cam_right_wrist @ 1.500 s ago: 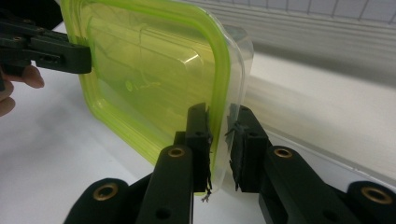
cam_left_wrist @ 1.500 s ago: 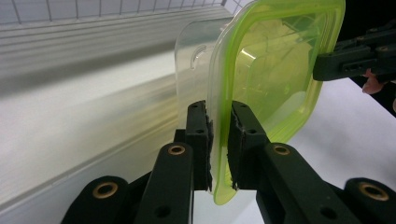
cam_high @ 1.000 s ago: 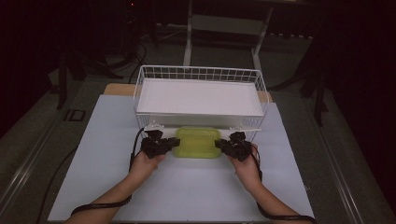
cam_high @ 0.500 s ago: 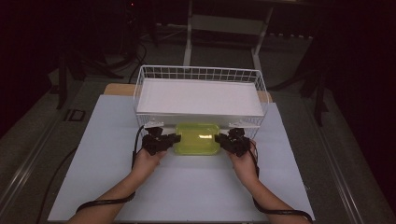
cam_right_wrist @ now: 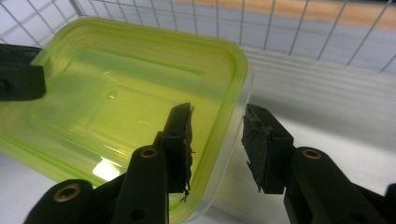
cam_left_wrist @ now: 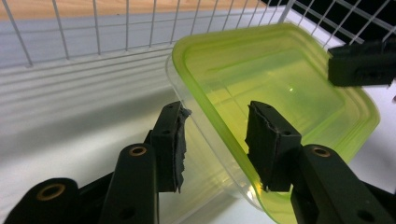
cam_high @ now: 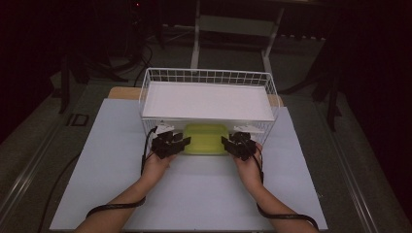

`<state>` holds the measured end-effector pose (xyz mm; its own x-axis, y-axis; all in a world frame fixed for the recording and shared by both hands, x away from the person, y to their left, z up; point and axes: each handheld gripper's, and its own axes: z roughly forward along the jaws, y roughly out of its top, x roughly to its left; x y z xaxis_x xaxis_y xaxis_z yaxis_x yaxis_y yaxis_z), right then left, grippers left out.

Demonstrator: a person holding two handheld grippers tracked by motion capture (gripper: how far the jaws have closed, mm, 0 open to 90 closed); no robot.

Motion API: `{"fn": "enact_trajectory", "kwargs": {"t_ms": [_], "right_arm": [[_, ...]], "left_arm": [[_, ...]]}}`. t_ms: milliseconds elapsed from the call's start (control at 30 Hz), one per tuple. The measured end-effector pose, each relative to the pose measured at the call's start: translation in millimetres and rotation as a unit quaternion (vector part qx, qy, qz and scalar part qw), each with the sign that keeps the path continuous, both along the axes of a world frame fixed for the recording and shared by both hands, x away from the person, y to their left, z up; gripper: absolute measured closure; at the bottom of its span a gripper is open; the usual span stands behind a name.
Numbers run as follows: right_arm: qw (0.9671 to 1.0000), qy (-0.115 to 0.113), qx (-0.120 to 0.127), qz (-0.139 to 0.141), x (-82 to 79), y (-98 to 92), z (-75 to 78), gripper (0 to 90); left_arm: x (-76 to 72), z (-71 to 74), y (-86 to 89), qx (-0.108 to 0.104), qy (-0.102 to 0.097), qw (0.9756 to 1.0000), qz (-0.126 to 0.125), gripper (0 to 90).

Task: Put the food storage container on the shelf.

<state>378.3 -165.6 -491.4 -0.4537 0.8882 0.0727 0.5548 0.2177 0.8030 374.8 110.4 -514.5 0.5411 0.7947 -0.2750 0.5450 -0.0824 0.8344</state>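
Note:
A yellow-green lidded plastic container (cam_high: pixel 205 138) lies on the white table sheet against the front of a white wire basket (cam_high: pixel 209 75). My left gripper (cam_high: pixel 170 144) is at its left end and my right gripper (cam_high: pixel 238 144) at its right end. In the left gripper view the jaws (cam_left_wrist: pixel 217 140) straddle the container's rim (cam_left_wrist: pixel 219 126) with gaps on both sides, having just been opening. The right gripper's jaws (cam_right_wrist: pixel 215 144) have also just been opening and stand apart around the rim (cam_right_wrist: pixel 233 93), not pressing it.
A white board (cam_high: pixel 206 102) lies in the wire basket, whose wire wall (cam_left_wrist: pixel 93 32) rises right behind the container. The white sheet (cam_high: pixel 204 194) covers the table between the forearms. A cable (cam_high: pixel 111 208) trails from each gripper along the arms.
Both grippers and the container have edged a little toward the basket. The jaws of both grippers have parted from the container's rim.

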Motion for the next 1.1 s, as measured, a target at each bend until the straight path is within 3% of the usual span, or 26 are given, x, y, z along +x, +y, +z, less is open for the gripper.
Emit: {"fn": "enact_trajectory", "kwargs": {"t_ms": [133,267,333,533,600,800,933,1033,1067,1100], "right_arm": [[1.0,0.002,-0.006,-0.001,1.1,0.9,-0.8,61.6],[0.9998,-0.011,-0.017,-0.005,0.4,2.8,-1.2,58.9],[0.9998,-0.013,-0.017,-0.001,-0.5,2.2,-0.4,54.9],[0.9998,-0.015,-0.008,0.012,-12.3,2.4,5.5,53.6],[0.9994,-0.022,-0.012,0.022,-19.7,4.2,9.4,53.6],[0.9992,-0.022,0.002,0.033,-30.1,6.6,16.8,54.4],[0.9987,-0.016,0.009,0.047,-38.7,10.2,19.7,60.8],[0.9973,-0.006,-0.001,0.073,-46.1,16.0,19.2,75.8],[0.9973,-0.006,-0.001,0.073,-46.1,16.0,19.2,75.8],[0.996,0.0,-0.014,0.088,-49.8,20.1,17.5,86.8]], "left_arm": [[0.2,-0.3,-3.3,0.022,-0.018,0.9996,0.008,55.1],[0.4,1.0,-5.2,0.023,-0.021,0.9994,0.013,52.7],[-0.3,3.1,-5.1,0.034,-0.034,0.9988,0.007,51.1],[-9.6,10.3,-4.5,0.023,-0.034,0.9991,0.014,50.1],[-12.9,13.2,-1.7,0.031,-0.039,0.9987,0.008,50.1],[-25.2,21.3,5.1,0.019,-0.035,0.9992,-0.002,49.8],[-37.2,25.6,9.9,0.02,-0.032,0.9992,-0.014,48.1],[-48.1,29.8,15.3,0.021,-0.028,0.9991,-0.023,45.9],[-48.1,29.8,15.3,0.021,-0.028,0.9991,-0.023,45.6],[-53.4,32.2,17.9,0.018,-0.03,0.999,-0.028,44.3]]}}
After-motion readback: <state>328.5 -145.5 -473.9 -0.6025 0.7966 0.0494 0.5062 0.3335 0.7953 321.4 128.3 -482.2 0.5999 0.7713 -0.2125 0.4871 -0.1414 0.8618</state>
